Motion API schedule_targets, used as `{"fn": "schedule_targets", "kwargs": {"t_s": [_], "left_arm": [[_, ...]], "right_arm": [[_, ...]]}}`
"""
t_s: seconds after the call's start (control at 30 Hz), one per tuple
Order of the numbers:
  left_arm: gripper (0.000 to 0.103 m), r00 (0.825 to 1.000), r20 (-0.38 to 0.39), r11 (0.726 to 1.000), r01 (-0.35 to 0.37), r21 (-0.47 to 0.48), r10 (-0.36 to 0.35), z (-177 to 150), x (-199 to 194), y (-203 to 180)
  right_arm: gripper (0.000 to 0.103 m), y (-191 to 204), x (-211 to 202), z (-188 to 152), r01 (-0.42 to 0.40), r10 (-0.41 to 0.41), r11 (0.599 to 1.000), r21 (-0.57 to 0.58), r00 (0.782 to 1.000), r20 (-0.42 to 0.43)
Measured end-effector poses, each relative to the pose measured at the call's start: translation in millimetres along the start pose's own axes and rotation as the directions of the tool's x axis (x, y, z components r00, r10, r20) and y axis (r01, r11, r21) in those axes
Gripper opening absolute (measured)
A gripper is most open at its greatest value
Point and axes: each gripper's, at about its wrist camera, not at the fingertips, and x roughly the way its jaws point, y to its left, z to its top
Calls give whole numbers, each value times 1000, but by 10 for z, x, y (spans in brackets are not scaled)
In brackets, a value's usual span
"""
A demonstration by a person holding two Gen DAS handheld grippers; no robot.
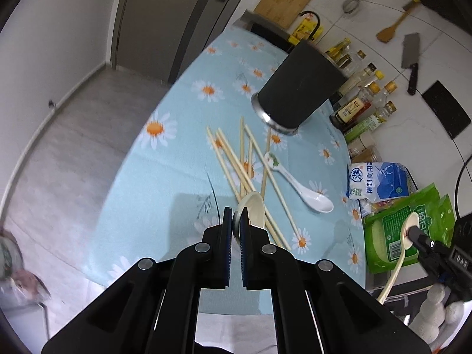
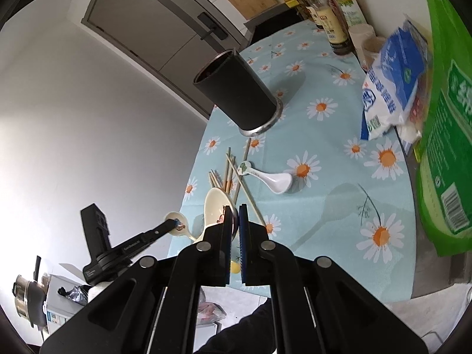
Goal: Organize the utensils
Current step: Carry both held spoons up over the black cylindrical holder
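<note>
While each of your tools grips a cream plastic spoon by its bowl, both spoons hang above the bench edge: the left tool point(image 1: 236, 221) is clamped on one cream spoon point(image 1: 250, 206), the right tool point(image 2: 235, 219) on the other point(image 2: 215, 206). Loose wooden chopsticks point(image 1: 236, 162) lie crossed on the daisy-print blue cloth point(image 1: 177, 162), touching a white ceramic spoon point(image 1: 306, 190). Just beyond them stands the dark cylindrical holder with a steel base point(image 1: 298, 88), upright.

Both wrist cams look steeply down, close over daisy tablecloth point(image 1: 165, 177); shared: dark holder point(image 2: 236, 94), chopsticks point(image 1: 236, 159).
</note>
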Motion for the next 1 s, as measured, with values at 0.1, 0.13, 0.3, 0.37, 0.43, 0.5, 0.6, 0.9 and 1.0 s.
{"fn": "schedule_targets", "kwargs": {"t_s": [0.1, 0.13, 0.3, 0.37, 0.43, 0.5, 0.6, 0.9, 1.0], "left_arm": [[4, 999, 40, 999, -17, 44, 15, 85, -164, -102], [4, 998, 55, 998, -23, 61, 19, 124, -229, -138], [4, 991, 130, 983, -57, 175, 34, 333, -492, -342], [4, 988, 150, 976, -63, 210, 31, 420, -543, -399], [4, 985, 172, 967, -60, 247, 17, 540, -596, -455], [4, 982, 187, 959, -50, 278, -3, 633, -639, -503], [4, 976, 217, 944, -45, 328, -29, 836, -709, -603], [4, 947, 307, 876, -72, 478, -90, 1488, -811, -894], [4, 939, 328, 861, -77, 502, -107, 1700, -794, -953]], "right_arm": [[5, 52, -61, 63, 20, -20, 999, -28, 999, 25], [5, 71, -78, 101, 27, -26, 999, -40, 999, 34], [5, 141, -90, 296, 64, -59, 994, -85, 996, 64], [5, 177, -93, 380, 85, -77, 990, -110, 994, 79], [5, 212, -87, 483, 108, -96, 986, -129, 991, 97], [5, 237, -86, 582, 138, -120, 980, -146, 985, 124], [5, 294, -151, 806, 148, -124, 980, -133, 977, 176], [5, 767, -141, 1406, 307, -224, 922, -234, 919, 324], [5, 852, -82, 1534, 328, -239, 916, -232, 909, 341]]}}
